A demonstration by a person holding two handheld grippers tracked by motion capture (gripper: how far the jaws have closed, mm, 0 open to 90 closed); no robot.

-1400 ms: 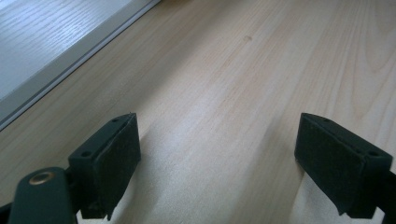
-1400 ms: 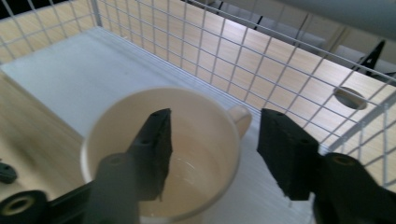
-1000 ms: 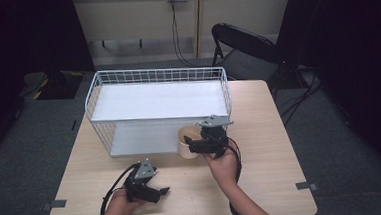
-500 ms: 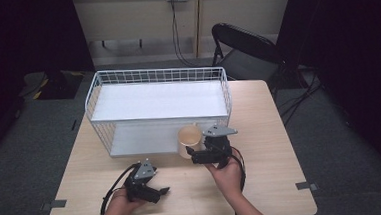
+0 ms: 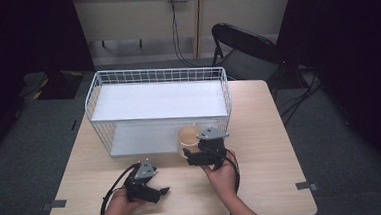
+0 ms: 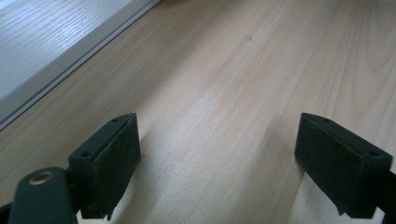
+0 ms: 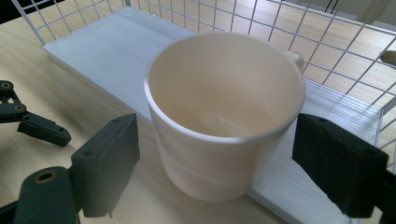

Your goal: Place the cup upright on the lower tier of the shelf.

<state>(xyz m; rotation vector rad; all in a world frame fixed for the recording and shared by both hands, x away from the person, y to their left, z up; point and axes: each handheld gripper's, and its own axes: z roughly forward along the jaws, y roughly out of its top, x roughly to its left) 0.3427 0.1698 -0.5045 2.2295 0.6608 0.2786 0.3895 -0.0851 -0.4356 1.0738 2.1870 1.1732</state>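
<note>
Mug (image 7: pixel 224 116) stands between the right gripper's (image 7: pixel 217 175) spread jaws, which have just been opening; neither pad touches it. It sits upright on the table (image 5: pixel 265 133), at the rack's (image 5: pixel 158 102) front edge. Left gripper (image 6: pixel 219 163), jaws spread and holding nothing, rests well apart from the mug.

The left hand-held gripper (image 5: pixel 159 191) is a black, angular body topped by a grey three-cornered plate, with a black cable looping out from its rear in a wide curve. The right hand-held gripper (image 5: pixel 190 160) is built the same way: black frame, grey three-cornered plate on top, and a black cable trailing back along the hand. Seen close in the gripper views, each jaw ends in a thick, rectangular black pad (image 6: pixel 109 163) with a matt, slightly fuzzy face and small round screw holes in its edge. A brass-coloured rivet (image 7: pixel 45 177) sits in the rounded black linkage at the lower left.
</note>
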